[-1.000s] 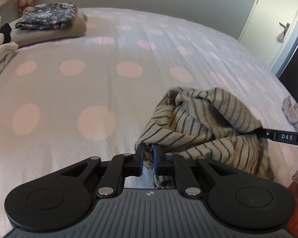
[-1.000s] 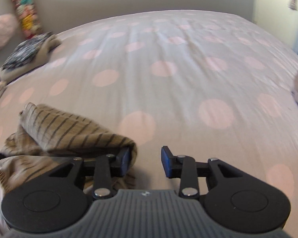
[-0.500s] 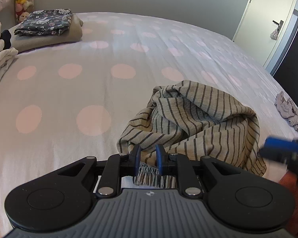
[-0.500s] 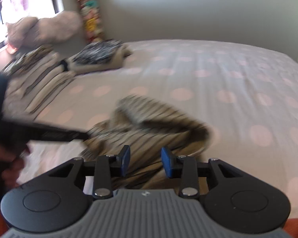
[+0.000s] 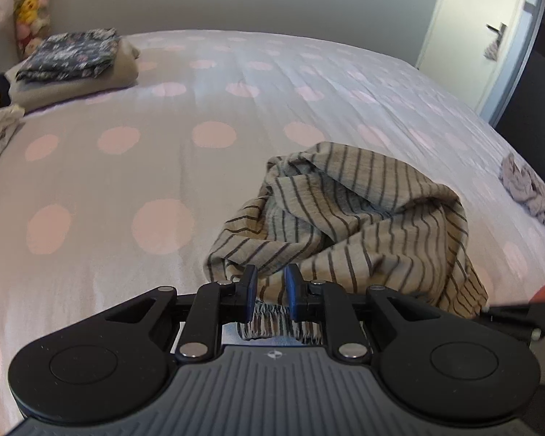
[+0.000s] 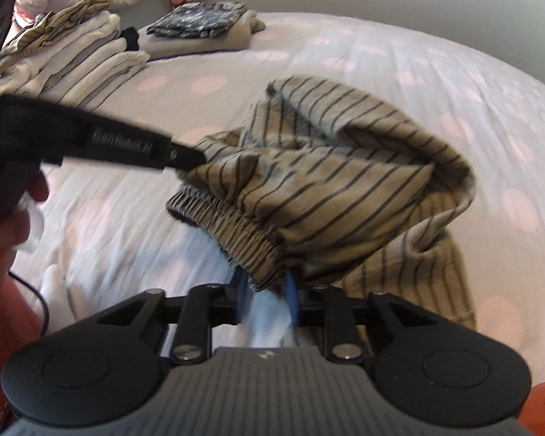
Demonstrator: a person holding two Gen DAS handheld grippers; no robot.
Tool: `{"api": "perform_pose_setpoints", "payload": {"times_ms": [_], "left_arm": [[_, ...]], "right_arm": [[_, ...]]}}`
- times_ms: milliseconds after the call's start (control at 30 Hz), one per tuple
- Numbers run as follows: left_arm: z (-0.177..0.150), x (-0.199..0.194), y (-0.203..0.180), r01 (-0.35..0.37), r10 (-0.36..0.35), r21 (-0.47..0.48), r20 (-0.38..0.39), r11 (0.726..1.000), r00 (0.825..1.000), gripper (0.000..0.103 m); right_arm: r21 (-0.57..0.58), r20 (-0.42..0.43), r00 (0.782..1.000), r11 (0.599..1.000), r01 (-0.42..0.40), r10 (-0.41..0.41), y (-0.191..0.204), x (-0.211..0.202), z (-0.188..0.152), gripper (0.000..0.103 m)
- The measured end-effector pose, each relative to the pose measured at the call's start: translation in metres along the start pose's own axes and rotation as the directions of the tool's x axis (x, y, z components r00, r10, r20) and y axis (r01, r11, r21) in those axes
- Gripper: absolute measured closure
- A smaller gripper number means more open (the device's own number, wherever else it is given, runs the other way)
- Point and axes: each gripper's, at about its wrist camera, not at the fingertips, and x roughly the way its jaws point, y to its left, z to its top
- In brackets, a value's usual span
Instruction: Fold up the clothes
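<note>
Currently the beige cotton garment with thin dark stripes and a gathered elastic waistband (image 6: 327, 181) lies crumpled on the near part of the grey bedspread with pale pink dots (image 5: 127, 189), its waistband lifted toward the cameras. The left claw (image 5: 270, 287) is nearly closed with the elastic band lying between its pads; contact looks likely, but whether the pads press on the cloth cannot be confirmed. The right claw (image 6: 267, 296) has just been closing, and the hanging waistband end sits between its blue pads (the pads are blurred, so a firm pinch cannot be read). Judged from its drape, the garment is light, soft and limp; it will sag and bunch wherever unsupported. The waistband is the thickest, least slippery zone, so the two ends of the band are the recommended hold points. Hidden or unclear: the leg openings are buried in the heap, so the garment's full outline cannot be traced. A small grey crumpled cloth (image 5: 530, 192) lies well apart toward the bed's right edge. Stacks of folded laundry (image 6: 72, 51) sit at the far left.
</note>
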Motion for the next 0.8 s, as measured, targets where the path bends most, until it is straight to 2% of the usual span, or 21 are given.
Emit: {"api": "perform_pose_setpoints", "payload": {"times_ms": [133,167,200,267,467,600,733,800], "left_arm": [[-0.001,-0.003,-0.009,0.021,-0.022,0.049,0.029,0.999,0.999,0.078],[-0.001,-0.004,-0.011,0.027,-0.029,0.059,0.037,0.998,0.999,0.072],[-0.001,-0.006,-0.013,0.034,-0.037,0.069,0.045,0.997,0.998,0.060],[-0.002,-0.007,-0.018,0.036,-0.042,0.100,0.056,0.994,0.998,0.048],[-0.004,-0.001,-0.032,0.049,-0.056,0.174,0.036,0.983,0.998,0.044],[-0.004,0.002,-0.027,0.055,-0.059,0.139,0.022,0.989,0.998,0.044],[-0.002,0.004,-0.024,0.076,-0.079,0.114,0.020,0.991,0.997,0.044],[-0.002,0.005,-0.027,0.077,-0.081,0.134,0.021,0.988,0.997,0.044]], "right_arm": [[0.015,0.019,0.998,0.998,0.060,-0.060,-0.017,-0.003,0.010,0.090],[0.015,0.023,0.997,0.997,0.078,-0.078,-0.021,-0.002,0.013,0.091],[0.015,0.026,0.995,0.995,0.096,-0.097,-0.026,-0.002,0.015,0.092],[0.013,0.036,0.991,0.991,0.130,-0.130,-0.035,-0.002,0.021,0.093],[0.000,0.057,0.974,0.975,0.221,-0.221,-0.069,0.007,0.041,0.097],[0.028,0.040,0.986,0.986,0.161,-0.163,-0.091,0.013,0.045,0.097],[0.060,0.068,0.991,0.992,0.107,-0.111,-0.099,0.012,0.038,0.095],[0.064,0.076,0.991,0.992,0.105,-0.110,-0.099,0.010,0.036,0.087]]}}
